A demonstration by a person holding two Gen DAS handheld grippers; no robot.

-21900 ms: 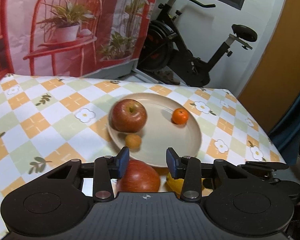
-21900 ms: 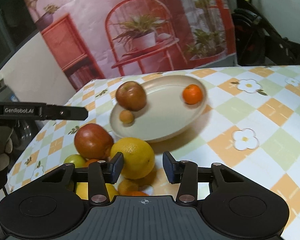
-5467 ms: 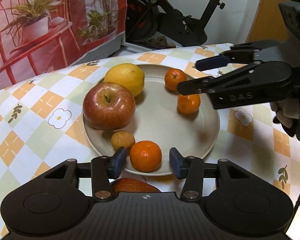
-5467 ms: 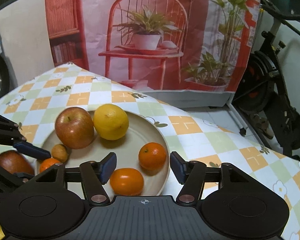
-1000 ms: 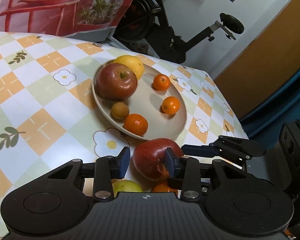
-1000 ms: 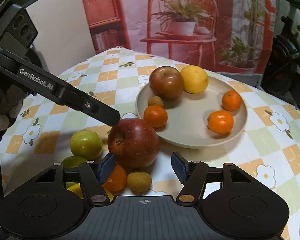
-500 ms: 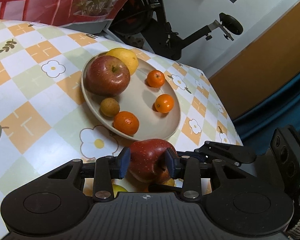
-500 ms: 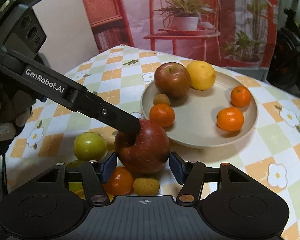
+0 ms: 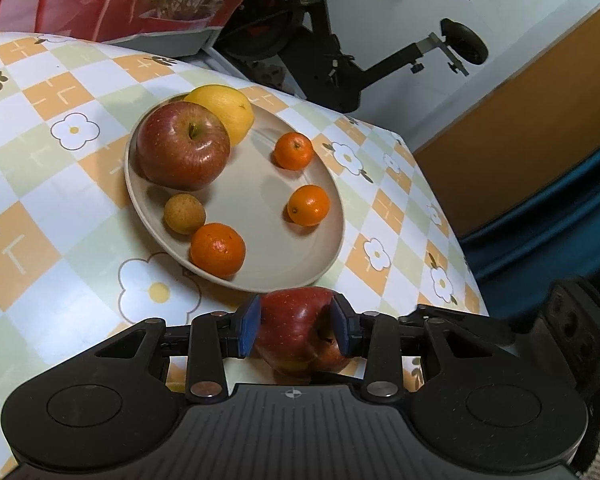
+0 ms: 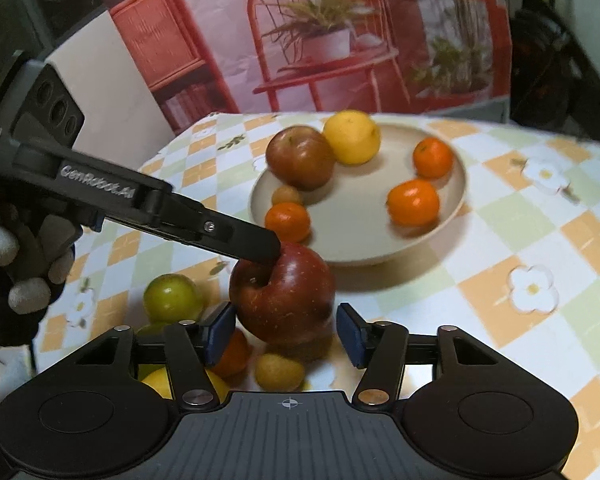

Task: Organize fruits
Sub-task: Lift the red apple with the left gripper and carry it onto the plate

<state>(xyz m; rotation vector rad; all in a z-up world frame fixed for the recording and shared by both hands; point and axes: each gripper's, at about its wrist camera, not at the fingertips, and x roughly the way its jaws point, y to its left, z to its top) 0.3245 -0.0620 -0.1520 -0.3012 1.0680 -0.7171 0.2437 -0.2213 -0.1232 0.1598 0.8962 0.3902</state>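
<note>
From the left wrist camera, the left gripper [image 9: 296,330] is clenched on a red apple [image 9: 290,320]. Its two blue pads press on the apple's two sides. The apple is just beside the near rim of the plate [image 9: 332,252], not on it. The plate sits on the table [image 9: 40,184], which has an orange, green and white checked cloth with flowers on it. The plate is nearer the far edge of the table than the gripper is.

On the plate are:
- another big apple [image 9: 182,146] at the far left side
- a lemon [image 9: 226,108] touching it from behind
- a little brown fruit [image 9: 184,213]
- three small oranges, one by the near rim [image 9: 218,249] and two on the right side [image 9: 309,205] [image 9: 293,151]

Part of the right gripper [image 9: 440,316] peeks out low on the right, behind the left one.

From the right wrist camera, the right gripper's blue pads stand on both sides of the red apple. Its jaws have just been closing a little, but they are still loose. There is a clear gap at the right pad, and nothing is squeezed. A black finger of the left gripper lies on top of the apple, by the stem dip. A gloved hand [image 10: 16,264] holds that gripper at the left edge.

By the near left corner of the table is a small pile. It has a green fruit [image 10: 172,298], an orange one [image 10: 230,354], a little brown one [image 10: 278,372] and a yellow one [image 10: 160,384]. I cannot tell if the red apple touches the table.
</note>
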